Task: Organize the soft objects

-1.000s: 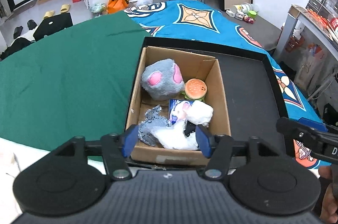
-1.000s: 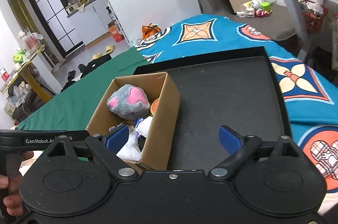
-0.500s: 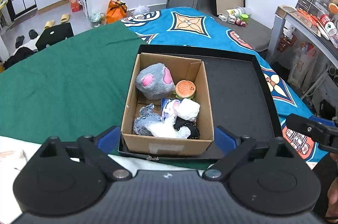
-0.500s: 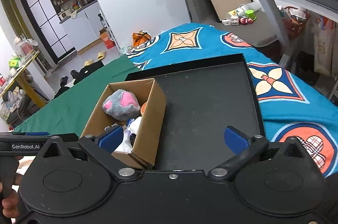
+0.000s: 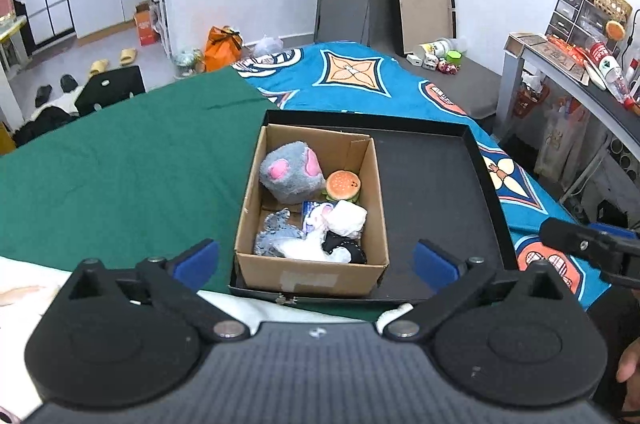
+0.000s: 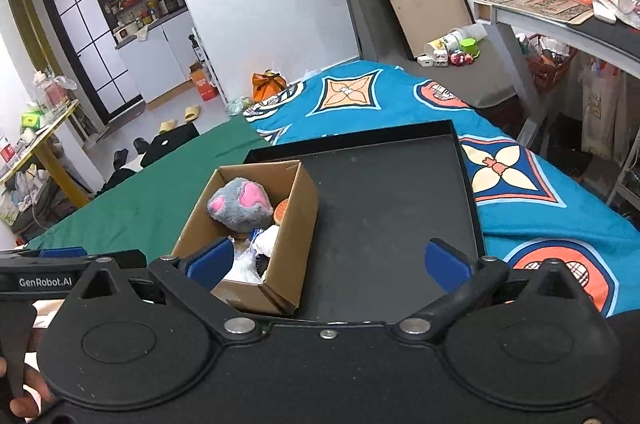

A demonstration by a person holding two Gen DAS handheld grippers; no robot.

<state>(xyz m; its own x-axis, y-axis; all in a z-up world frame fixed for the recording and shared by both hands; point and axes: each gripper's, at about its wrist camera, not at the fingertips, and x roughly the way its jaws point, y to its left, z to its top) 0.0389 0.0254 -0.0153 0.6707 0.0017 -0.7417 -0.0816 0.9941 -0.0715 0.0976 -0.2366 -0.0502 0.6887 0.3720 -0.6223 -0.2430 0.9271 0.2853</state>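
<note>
the soft things all sit inside the cardboard box [image 5: 312, 268], which stands in the left part of the black tray [image 5: 436, 191] on the bed: a grey plush [image 5: 291, 175] at the far end, a burger toy [image 5: 343, 185] beside it, and white cloth [image 5: 308, 248] heaped at the near end. both tools hang empty above the near edge, the left hand-held gripper [image 5: 316, 260] with fingers spread wide and the right hand-held gripper [image 6: 328, 262] likewise apart. judging by this, sorting looks nearly done or paused; the next pick would do best coming straight down over one item, clear of the box walls, closing on the plush's bulk rather than loose cloth. compared with a second ago, the left fingers have opened from a narrow gap over the cloth, and both cameras have drawn back and up
</note>
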